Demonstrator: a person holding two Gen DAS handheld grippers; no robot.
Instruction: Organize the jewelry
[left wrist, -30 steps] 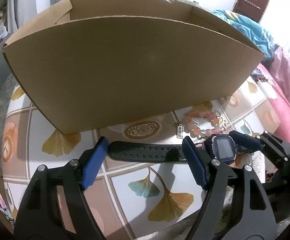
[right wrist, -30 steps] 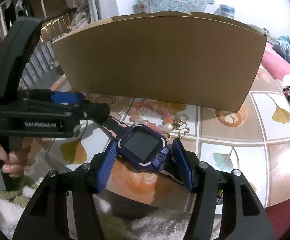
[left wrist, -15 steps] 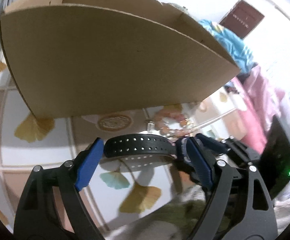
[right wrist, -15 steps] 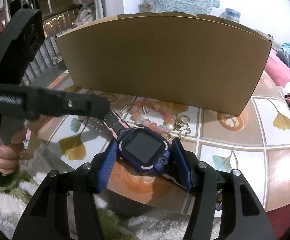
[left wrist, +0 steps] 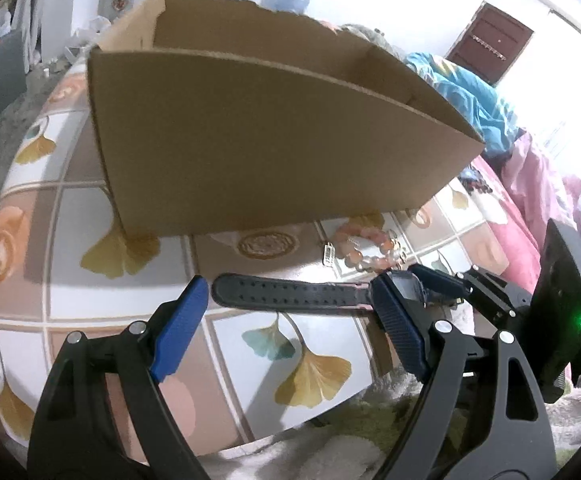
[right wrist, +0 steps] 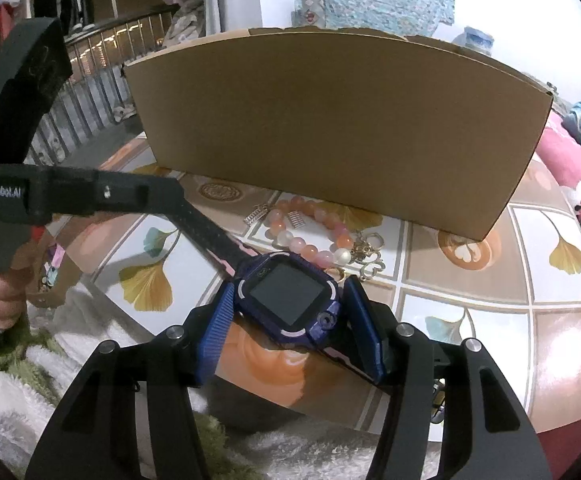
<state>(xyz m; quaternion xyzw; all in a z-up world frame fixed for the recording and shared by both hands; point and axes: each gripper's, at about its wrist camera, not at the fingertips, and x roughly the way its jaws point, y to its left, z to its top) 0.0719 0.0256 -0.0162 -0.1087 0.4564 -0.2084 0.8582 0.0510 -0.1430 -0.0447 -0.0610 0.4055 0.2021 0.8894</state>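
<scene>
Your right gripper (right wrist: 288, 330) is clamping the watch (right wrist: 288, 300) by the sides of its case, blue pads pressing in from 9 and 3 o'clock, screen facing up and the case lifting just off the table (right wrist: 470, 312). Your left gripper (left wrist: 286, 320) is standing wide apart around the strap (left wrist: 290, 298), which is stretching flat between the pads toward the case at 3 o'clock; neither pad seems to be squeezing it, though the right pad is sitting very close to the case. The risk, as I read it, is the loose strap: it is trailing long toward 10 o'clock in the right view, so it could catch on the box (right wrist: 330, 128) wall as you are carrying the watch over the rim, twisting the case out of the narrow side grip. The bracelet (right wrist: 314, 232) is lying just beyond the watch at 12 o'clock, near the box front, and a dragging strap could sweep it or its charms along.
</scene>
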